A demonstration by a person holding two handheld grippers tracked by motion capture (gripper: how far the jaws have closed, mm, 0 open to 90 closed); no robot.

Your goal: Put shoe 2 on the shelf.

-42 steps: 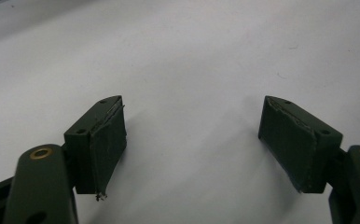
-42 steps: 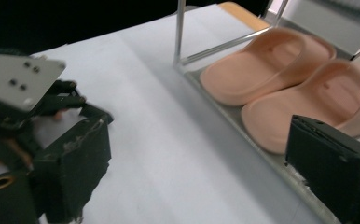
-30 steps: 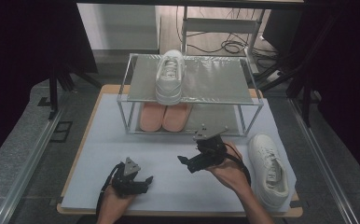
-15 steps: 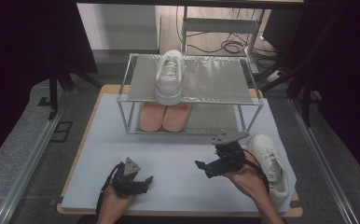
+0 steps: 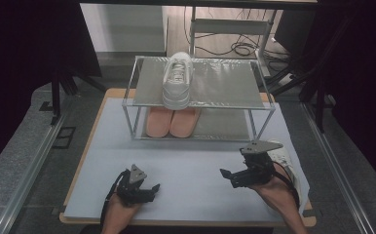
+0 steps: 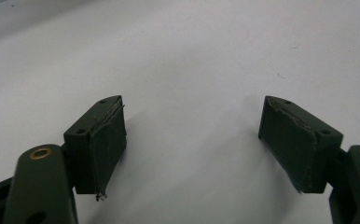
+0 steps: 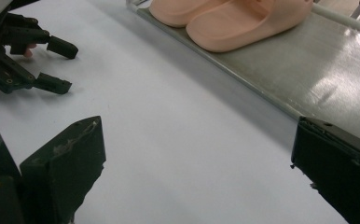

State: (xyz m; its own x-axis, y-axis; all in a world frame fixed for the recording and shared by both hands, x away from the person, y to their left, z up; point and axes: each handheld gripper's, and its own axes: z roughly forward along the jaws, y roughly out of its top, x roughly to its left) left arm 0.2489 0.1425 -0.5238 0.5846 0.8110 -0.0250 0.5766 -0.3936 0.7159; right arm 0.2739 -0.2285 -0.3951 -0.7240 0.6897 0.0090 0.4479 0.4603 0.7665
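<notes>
High view: left gripper [image 5: 144, 191] low on the white tabletop [image 5: 191, 161], well in front of the shoe rack [image 5: 198, 100] and toward its left end, held by a hand coming in from the near edge, fingers pointing right. Right gripper [image 5: 230, 176] in front of the rack's right end, raised a little off the tabletop, wrist bent inward so the fingers point left; grey three-cornered plate on top. White sneaker [image 5: 289, 163] on the tabletop in front of the rack's right corner, just behind the right hand and partly hidden by it. Second white sneaker [image 5: 178, 80] on the rack's top shelf, near the middle, toe toward the person. Pink slippers [image 5: 171, 122] side by side on the rack's lower shelf, right under that sneaker.

Left gripper view: fingers [image 6: 101, 144] spread wide, nothing between them, bare tabletop beneath.

Right gripper view: fingers [image 7: 64, 165] spread wide and empty; rack's lower shelf and slippers beyond, other gripper farther off, likewise spread.
</notes>
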